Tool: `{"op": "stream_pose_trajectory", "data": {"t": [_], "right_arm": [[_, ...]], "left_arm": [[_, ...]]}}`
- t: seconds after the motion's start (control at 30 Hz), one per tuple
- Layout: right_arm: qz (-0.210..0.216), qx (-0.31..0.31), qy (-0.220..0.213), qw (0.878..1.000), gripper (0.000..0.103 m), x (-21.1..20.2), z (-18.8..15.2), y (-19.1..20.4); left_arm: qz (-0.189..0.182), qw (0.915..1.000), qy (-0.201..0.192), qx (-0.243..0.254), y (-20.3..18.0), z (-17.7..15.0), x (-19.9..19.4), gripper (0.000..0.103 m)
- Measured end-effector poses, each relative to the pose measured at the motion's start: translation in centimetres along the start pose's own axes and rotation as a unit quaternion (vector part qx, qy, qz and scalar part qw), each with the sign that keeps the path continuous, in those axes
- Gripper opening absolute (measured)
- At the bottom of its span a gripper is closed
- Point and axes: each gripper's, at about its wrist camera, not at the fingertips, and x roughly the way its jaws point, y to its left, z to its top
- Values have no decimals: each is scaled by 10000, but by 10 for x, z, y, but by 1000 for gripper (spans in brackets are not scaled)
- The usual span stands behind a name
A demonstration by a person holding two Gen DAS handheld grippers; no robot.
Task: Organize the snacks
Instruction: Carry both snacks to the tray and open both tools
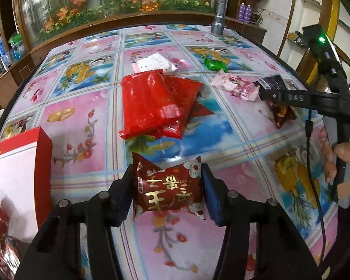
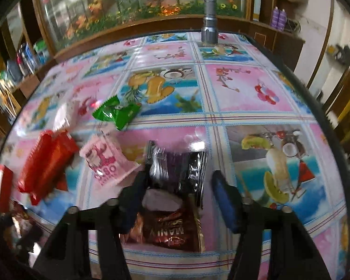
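Left wrist view: the left tongs (image 1: 166,191) clamp a dark-red foil snack packet with gold lettering (image 1: 169,190) just right of the red-and-white cardboard box (image 1: 18,163) — it could slip, being pinched only by its edges. The box holds a similar packet.

Right wrist view: the right tongs (image 2: 180,200) gape over a brown chocolate wrapper (image 2: 172,231) on the tabletop (image 2: 245,93).

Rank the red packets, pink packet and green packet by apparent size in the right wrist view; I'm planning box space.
1. Red packets, though blurred.
2. Pink packet.
3. Green packet, though it lies farther away, so unsure.
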Motion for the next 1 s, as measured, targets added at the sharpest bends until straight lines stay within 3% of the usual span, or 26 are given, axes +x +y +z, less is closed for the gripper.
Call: {"op": "stream_pose_trajectory", "data": {"t": [0.07, 0.33, 0.37, 0.57, 0.83, 0.87, 0.97, 1.0], "right_arm": [[27, -63, 3, 10000, 24, -2, -1, -1], [184, -129, 59, 9997, 13, -7, -5, 0], [263, -66, 58, 9996, 7, -9, -7, -3], [1091, 608, -79, 9921, 6, -24, -23, -24], [2745, 1266, -203, 9530, 1, -40, -41, -18], [2799, 1250, -204, 9516, 1, -42, -42, -13], [2349, 929, -295, 9671, 1, -49, -46, 12], [2281, 821, -308, 9697, 6, -51, -47, 17]], "left_arm": [[0, 10000, 4, 37, -5, -4, -3, 51], [-125, 9999, 25, 31, -17, -23, -27, 52], [-162, 9999, 9, 22, -17, -26, -30, 52], [-335, 9993, -149, -61, -17, -37, -55, 52], [-106, 9974, -689, -203, 8, -49, -103, 52], [-78, 9970, -726, -243, 14, -51, -107, 52], [86, 9953, -864, -419, 33, -56, -121, 52], [88, 9949, -895, -455, 39, -58, -125, 52]]}}
